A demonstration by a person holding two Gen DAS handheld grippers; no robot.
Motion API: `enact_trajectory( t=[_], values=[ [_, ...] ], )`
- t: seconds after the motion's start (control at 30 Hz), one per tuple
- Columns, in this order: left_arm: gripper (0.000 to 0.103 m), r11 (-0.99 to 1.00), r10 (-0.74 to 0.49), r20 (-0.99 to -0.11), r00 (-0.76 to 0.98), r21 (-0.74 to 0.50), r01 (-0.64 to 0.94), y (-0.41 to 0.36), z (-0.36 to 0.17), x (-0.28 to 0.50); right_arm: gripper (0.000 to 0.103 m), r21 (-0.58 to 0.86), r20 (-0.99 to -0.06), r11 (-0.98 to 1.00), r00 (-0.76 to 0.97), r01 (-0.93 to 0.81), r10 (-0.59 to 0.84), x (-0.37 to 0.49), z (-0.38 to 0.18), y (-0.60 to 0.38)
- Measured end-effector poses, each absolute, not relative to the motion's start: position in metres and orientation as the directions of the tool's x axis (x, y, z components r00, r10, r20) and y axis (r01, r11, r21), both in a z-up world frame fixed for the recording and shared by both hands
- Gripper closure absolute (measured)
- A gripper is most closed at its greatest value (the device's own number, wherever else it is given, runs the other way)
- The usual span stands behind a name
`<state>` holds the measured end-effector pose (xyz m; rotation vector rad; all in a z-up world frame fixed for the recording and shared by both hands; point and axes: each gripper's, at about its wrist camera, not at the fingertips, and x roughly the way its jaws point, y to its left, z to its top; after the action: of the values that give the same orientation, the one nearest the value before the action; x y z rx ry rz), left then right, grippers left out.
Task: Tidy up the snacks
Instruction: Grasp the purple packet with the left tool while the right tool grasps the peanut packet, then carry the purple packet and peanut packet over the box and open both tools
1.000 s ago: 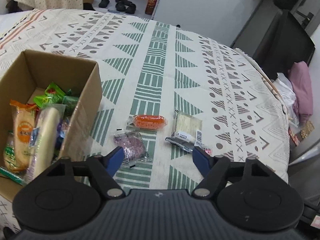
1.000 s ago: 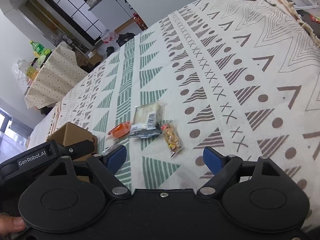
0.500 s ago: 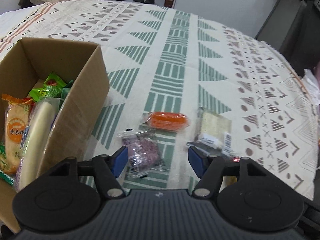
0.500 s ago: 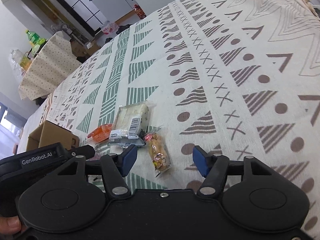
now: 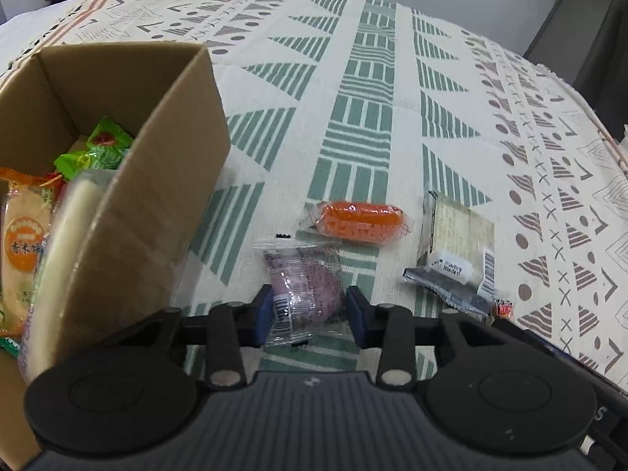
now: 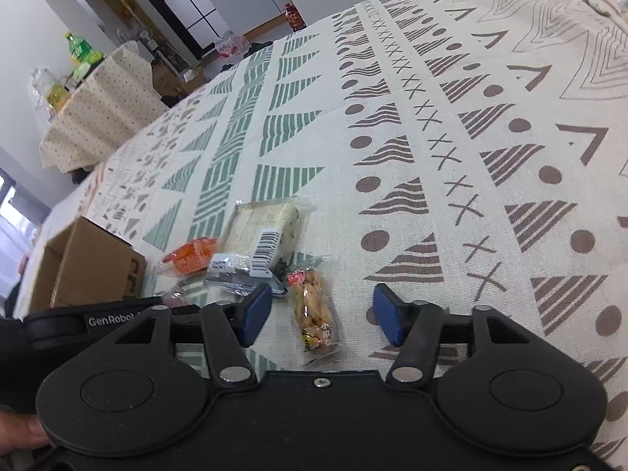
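Note:
My left gripper (image 5: pixel 309 316) points down at a purple snack packet (image 5: pixel 306 278) that lies on the patterned tablecloth. Its jaws are closing and the blue pads touch both sides of the wrapper. Beyond it lie an orange snack (image 5: pixel 355 221) and a pale cake packet (image 5: pixel 457 239). An open cardboard box (image 5: pixel 157 196) with several snacks inside stands at the left. My right gripper (image 6: pixel 322 316) straddles a peanut packet (image 6: pixel 314 310). Those jaws are closing too, with a gap on each side of the packet.
The tablecloth (image 6: pixel 471 137) stretches far and right with no objects on it. Its right edge (image 5: pixel 588 125) drops off beside dark furniture. A second table with a dotted cloth (image 6: pixel 102 110) and bottles stands behind. A thumb (image 6: pixel 19 431) shows at the lower left.
Both grippers have dropped toward the cloth and narrowed their jaws. The left now brackets the purple packet; the right has come over the peanut packet.

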<state>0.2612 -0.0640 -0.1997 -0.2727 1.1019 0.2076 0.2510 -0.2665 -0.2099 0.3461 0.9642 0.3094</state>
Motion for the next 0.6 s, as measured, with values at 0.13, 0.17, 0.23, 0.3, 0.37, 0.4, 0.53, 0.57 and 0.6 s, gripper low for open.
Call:
enact_trajectory(
  t=[0.13, 0.17, 0.23, 0.3, 0.37, 0.4, 0.53, 0.57, 0.6],
  values=[
    [0.071, 0.948, 0.015, -0.888, 0.459, -0.133, -0.289, -0.061, -0.192, 0.255, 0.077, 0.426, -0.751, 0.897, 0.508, -0.114, 0.422, 0.249, -0.21, -0.266],
    [0.071, 0.948, 0.012, -0.884, 0.468, -0.138, -0.286, -0.061, -0.188, 0.252, 0.082, 0.43, -0.753, 0.896, 0.503, -0.111, 0.424, 0.249, -0.21, -0.265],
    [0.071, 0.948, 0.002, -0.874, 0.486, -0.153, -0.279, -0.059, -0.181, 0.248, 0.083, 0.431, -0.753, 0.896, 0.505, -0.106, 0.422, 0.246, -0.208, -0.266],
    [0.071, 0.946, -0.008, -0.863, 0.504, -0.17, -0.275, -0.056, -0.173, 0.242, 0.084, 0.432, -0.75, 0.896, 0.512, -0.1, 0.419, 0.243, -0.204, -0.267],
    [0.072, 0.945, -0.019, -0.852, 0.523, -0.186, -0.268, -0.054, -0.165, 0.236, 0.084, 0.44, -0.742, 0.893, 0.523, -0.094, 0.42, 0.24, -0.199, -0.268],
    [0.072, 0.944, -0.026, -0.847, 0.531, -0.195, -0.265, -0.052, -0.16, 0.233, 0.084, 0.439, -0.737, 0.894, 0.531, -0.095, 0.418, 0.237, -0.195, -0.268],
    [0.072, 0.942, -0.047, -0.823, 0.566, -0.225, -0.249, -0.047, -0.146, 0.222, 0.084, 0.448, -0.718, 0.888, 0.553, -0.098, 0.424, 0.228, -0.18, -0.266],
    [0.072, 0.941, -0.051, -0.817, 0.574, -0.232, -0.246, -0.045, -0.142, 0.219, 0.084, 0.45, -0.714, 0.888, 0.558, -0.097, 0.423, 0.225, -0.176, -0.265],
    [0.072, 0.94, -0.056, -0.811, 0.582, -0.24, -0.244, -0.043, -0.139, 0.216, 0.084, 0.45, -0.71, 0.888, 0.565, -0.095, 0.421, 0.223, -0.172, -0.263]
  ],
)
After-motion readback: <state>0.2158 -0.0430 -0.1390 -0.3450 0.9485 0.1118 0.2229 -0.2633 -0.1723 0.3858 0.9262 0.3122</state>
